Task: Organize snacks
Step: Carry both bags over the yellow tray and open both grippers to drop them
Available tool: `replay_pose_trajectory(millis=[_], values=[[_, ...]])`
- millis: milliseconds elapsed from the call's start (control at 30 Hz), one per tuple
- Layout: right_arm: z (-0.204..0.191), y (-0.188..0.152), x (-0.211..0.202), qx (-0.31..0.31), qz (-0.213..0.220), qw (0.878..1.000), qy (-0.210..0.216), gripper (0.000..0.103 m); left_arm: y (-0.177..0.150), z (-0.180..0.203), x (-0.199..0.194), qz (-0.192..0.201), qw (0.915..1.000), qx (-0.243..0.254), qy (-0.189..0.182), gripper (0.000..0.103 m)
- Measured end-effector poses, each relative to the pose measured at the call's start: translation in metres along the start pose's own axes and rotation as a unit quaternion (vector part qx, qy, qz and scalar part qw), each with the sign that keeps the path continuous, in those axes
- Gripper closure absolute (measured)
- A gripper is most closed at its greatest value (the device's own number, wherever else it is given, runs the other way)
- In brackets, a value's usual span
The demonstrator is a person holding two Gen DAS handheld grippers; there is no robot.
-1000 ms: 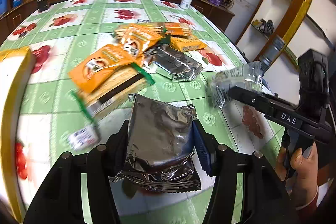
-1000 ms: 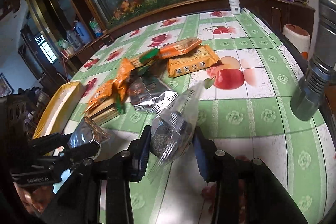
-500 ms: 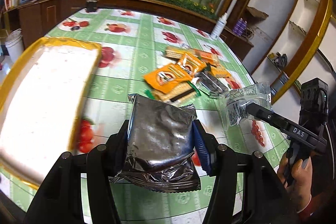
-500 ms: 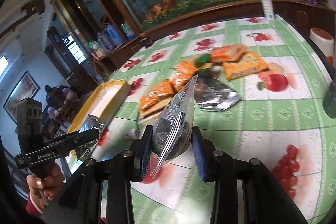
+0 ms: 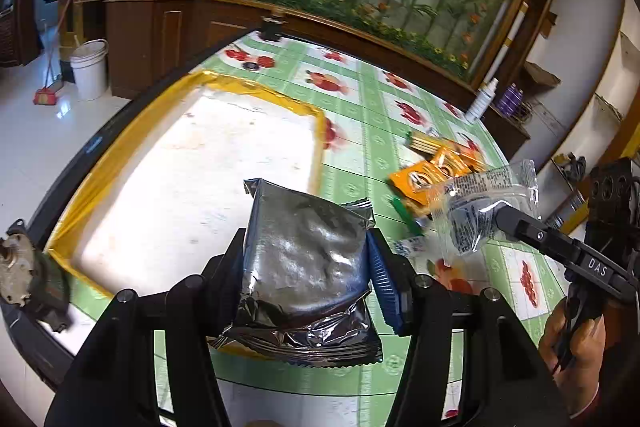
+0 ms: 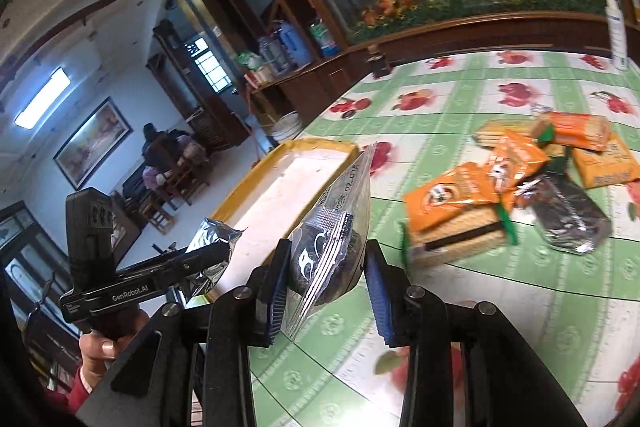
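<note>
Nearest to you, your left gripper (image 5: 306, 267) is closed on a silver foil packet (image 5: 304, 259), with the two pads pressing its side edges, so the packet stands upright between them and its crimped lower edge hangs free below. Holding it by the sides probably keeps it flat, so it can fall flat when you let it go. Your right gripper (image 6: 322, 281) holds a clear packet with dark contents (image 6: 332, 235) in the same manner, but this one is turned edge-on and seems to be caught mostly by its filled lower part, while the thin printed top stands up loose. Both packets are in the air above the tabletop (image 5: 360, 155), not touching it. Just beyond the silver packet lies the tray with the yellow rim (image 5: 256, 85); its white floor shows nothing on it, and I judge that this is the place where the snacks have to go, because both grippers are directed toward it. Farther to the right, well apart from the tray, the other snacks are left in a loose pile: orange packets (image 6: 452, 195), a sandwich biscuit pack (image 6: 456, 239) and a second silver packet (image 6: 572, 215). At the far edge of the tabletop stands a white bottle (image 5: 484, 99).
</note>
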State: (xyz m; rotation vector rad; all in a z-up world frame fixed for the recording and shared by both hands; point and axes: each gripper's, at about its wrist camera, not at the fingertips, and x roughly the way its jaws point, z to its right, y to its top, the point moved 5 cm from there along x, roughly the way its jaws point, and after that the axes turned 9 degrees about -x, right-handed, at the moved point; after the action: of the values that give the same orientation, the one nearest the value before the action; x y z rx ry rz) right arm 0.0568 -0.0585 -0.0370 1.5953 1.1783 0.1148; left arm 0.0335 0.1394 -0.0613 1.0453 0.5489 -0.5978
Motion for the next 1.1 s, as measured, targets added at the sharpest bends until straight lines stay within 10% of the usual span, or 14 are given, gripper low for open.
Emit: replay_pose_trajectory(millis=[1100], values=[[-0.065,0.027,0.212,-0.021,-0.113,0.988,0.100,0.066,0.023,-0.086,0.044,-0.014,0.9939,-0.033,0.104,0.047]])
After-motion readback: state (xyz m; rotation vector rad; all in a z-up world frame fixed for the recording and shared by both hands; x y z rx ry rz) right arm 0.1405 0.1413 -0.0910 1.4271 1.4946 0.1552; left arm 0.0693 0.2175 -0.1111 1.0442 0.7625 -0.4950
